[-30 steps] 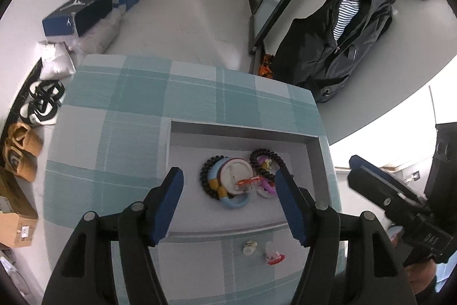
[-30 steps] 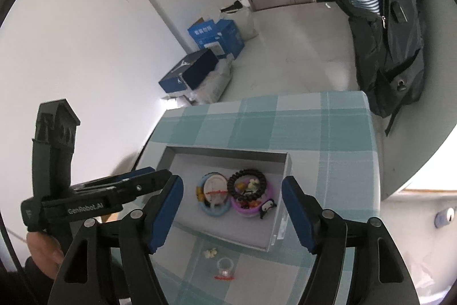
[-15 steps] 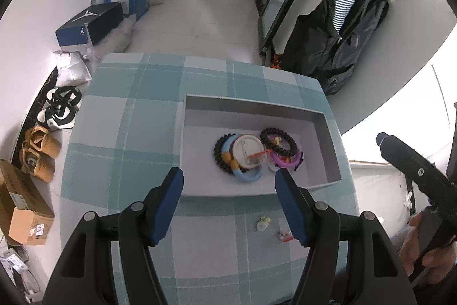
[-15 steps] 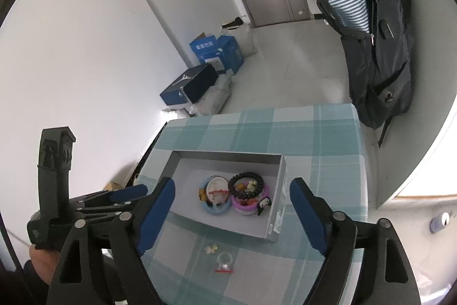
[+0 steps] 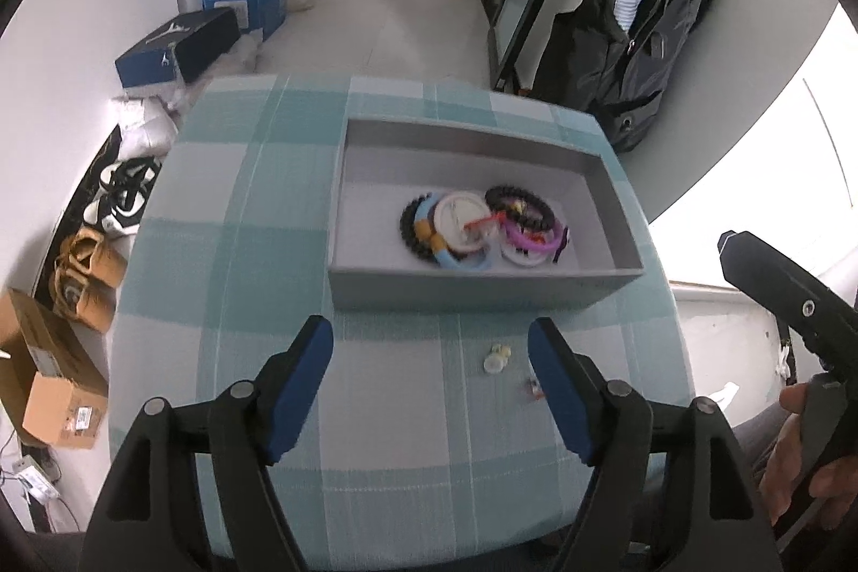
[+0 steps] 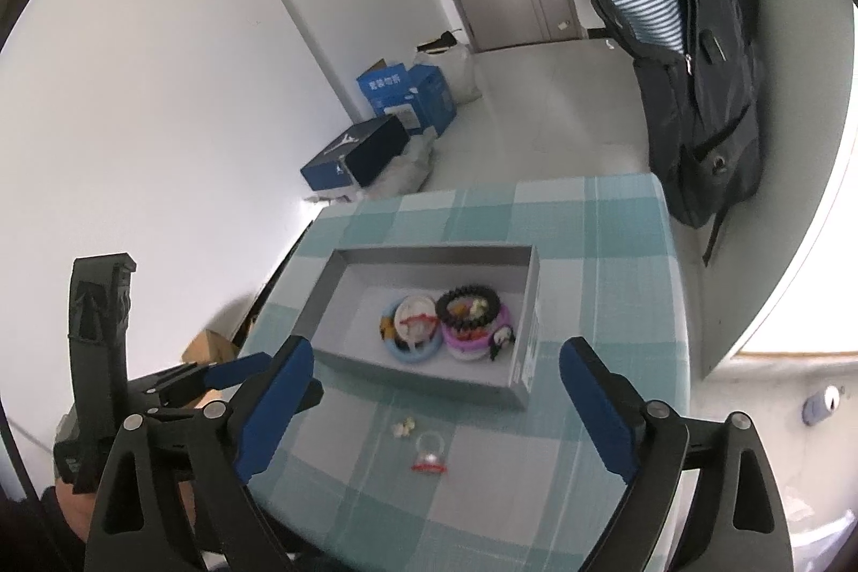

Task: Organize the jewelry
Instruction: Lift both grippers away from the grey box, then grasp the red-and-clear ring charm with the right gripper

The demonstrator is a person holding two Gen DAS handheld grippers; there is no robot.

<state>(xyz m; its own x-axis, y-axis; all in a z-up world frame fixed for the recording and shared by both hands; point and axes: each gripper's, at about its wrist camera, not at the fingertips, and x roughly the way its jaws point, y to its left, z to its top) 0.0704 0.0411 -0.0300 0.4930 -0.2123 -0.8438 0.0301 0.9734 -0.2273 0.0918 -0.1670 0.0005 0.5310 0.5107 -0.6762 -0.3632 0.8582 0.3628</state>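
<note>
Grey tray open-topped, sits on my checked tablecloth, long side toward me. Inside, bunched right of centre: black bead bracelet, pink bangle, blue ring-shaped piece, white disc, overlapping. Outside tray, on cloth just in front: small cream-coloured earring, clear ring with red base beside it, apart.

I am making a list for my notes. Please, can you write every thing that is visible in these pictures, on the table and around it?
tray: 1, grey, on the table
bracelets: several, black, blue, white, purple, piled in the tray
small charm: 1, pale yellow, on the cloth in front of the tray
ring: 1, clear with red, beside the charm
tablecloth: 1, teal and white checked
backpack: 1, black, by the wall
boxes: 2 blue, on the floor
shoes: several, on the floor, left
left hand-held gripper: open, empty
right hand-held gripper: open, empty
</note>
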